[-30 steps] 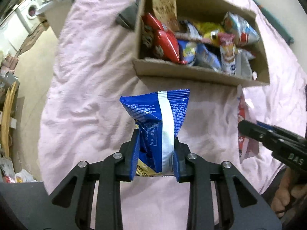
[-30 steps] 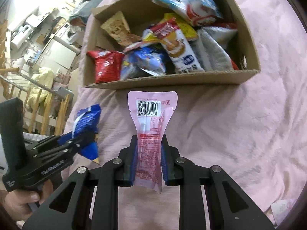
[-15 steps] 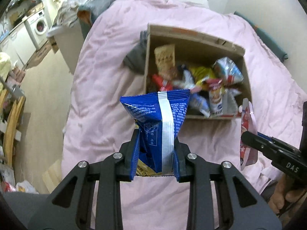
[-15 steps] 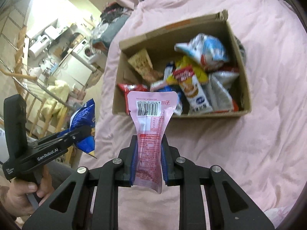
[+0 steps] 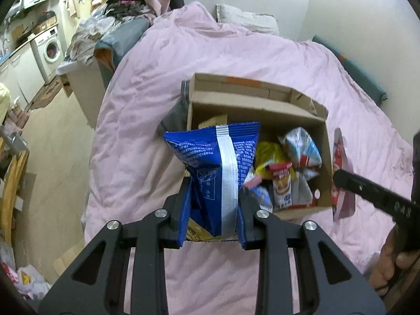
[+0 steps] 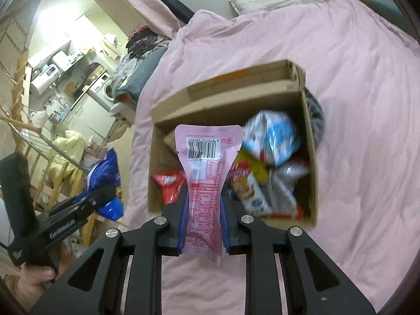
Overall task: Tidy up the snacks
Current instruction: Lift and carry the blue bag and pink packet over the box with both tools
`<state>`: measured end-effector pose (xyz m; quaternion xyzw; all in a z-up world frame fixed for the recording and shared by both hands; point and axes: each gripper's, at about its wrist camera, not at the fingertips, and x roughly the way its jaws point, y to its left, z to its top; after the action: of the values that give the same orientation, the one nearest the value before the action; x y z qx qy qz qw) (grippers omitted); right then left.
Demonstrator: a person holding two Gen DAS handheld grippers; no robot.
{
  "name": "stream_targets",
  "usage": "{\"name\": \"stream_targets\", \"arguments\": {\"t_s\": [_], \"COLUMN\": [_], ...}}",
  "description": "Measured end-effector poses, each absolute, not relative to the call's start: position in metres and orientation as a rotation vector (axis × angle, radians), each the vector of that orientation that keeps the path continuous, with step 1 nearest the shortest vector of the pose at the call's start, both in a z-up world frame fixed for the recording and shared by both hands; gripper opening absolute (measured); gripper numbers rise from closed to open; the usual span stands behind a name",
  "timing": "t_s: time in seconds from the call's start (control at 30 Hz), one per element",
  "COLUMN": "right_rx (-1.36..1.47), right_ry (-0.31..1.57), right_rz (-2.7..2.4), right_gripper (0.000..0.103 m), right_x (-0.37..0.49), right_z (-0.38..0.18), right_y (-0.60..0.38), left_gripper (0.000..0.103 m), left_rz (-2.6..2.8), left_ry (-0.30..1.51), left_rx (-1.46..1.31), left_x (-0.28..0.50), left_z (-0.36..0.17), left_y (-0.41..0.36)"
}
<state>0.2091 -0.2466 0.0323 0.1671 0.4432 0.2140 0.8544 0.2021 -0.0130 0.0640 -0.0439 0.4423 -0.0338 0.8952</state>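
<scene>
My left gripper (image 5: pixel 214 210) is shut on a blue snack bag (image 5: pixel 218 168) with a white seam, held upright in the air. A pink snack pouch (image 6: pixel 204 181) with a barcode stands pinched in my right gripper (image 6: pixel 203 218). Beyond both, an open cardboard box (image 5: pixel 323 136) sits on the pink bed cover, holding several snack packs (image 5: pixel 291 168). The same box (image 6: pixel 231 89) fills the middle of the right wrist view. In each view the other gripper shows at the side: the right one (image 5: pixel 341 176) with the pink pouch (image 5: pixel 341 157), the left one (image 6: pixel 105 191) with the blue bag (image 6: pixel 105 173).
The pink duvet (image 5: pixel 236 52) covers the bed around the box. A grey garment (image 5: pixel 173 118) lies against the box's left side. A pillow (image 5: pixel 246 18) is at the bed's head. Floor, a washing machine (image 5: pixel 50 50), piled laundry (image 5: pixel 110 21) and wooden railings (image 6: pixel 39 162) lie to the left.
Both grippers have risen and tilted up with their packs still held. The box now looks smaller and farther, and the room beyond the bed has come into view.
</scene>
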Motion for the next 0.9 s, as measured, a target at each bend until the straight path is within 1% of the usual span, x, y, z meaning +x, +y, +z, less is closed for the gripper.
{"name": "stream_targets", "arguments": {"t_s": [0.2, 0.3, 0.4, 0.53, 0.73, 0.9], "right_rx": [0.345, 0.345, 0.315, 0.280, 0.273, 0.304], "right_ry": [0.933, 0.932, 0.975, 0.995, 0.966, 0.986], "right_rz": [0.457, 0.477, 0.477, 0.476, 0.509, 0.515], "right_gripper": [0.022, 0.022, 0.022, 0.022, 0.023, 0.024], "right_x": [0.244, 0.248, 0.251, 0.253, 0.258, 0.263], "right_z": [0.026, 0.011, -0.010, -0.025, -0.024, -0.030], "right_y": [-0.238, -0.231, -0.225, -0.220, -0.206, -0.202], "left_gripper": [0.025, 0.025, 0.025, 0.025, 0.026, 0.026], "left_rz": [-0.105, -0.135, -0.150, -0.175, -0.180, -0.186], "left_ry": [0.908, 0.902, 0.845, 0.899, 0.974, 0.991], "left_rx": [-0.088, -0.086, -0.077, -0.169, -0.149, -0.147], "left_x": [0.229, 0.243, 0.248, 0.262, 0.270, 0.271], "left_z": [0.056, 0.044, 0.035, 0.026, 0.010, 0.004], "left_y": [-0.017, -0.020, -0.019, -0.014, -0.025, -0.031]}}
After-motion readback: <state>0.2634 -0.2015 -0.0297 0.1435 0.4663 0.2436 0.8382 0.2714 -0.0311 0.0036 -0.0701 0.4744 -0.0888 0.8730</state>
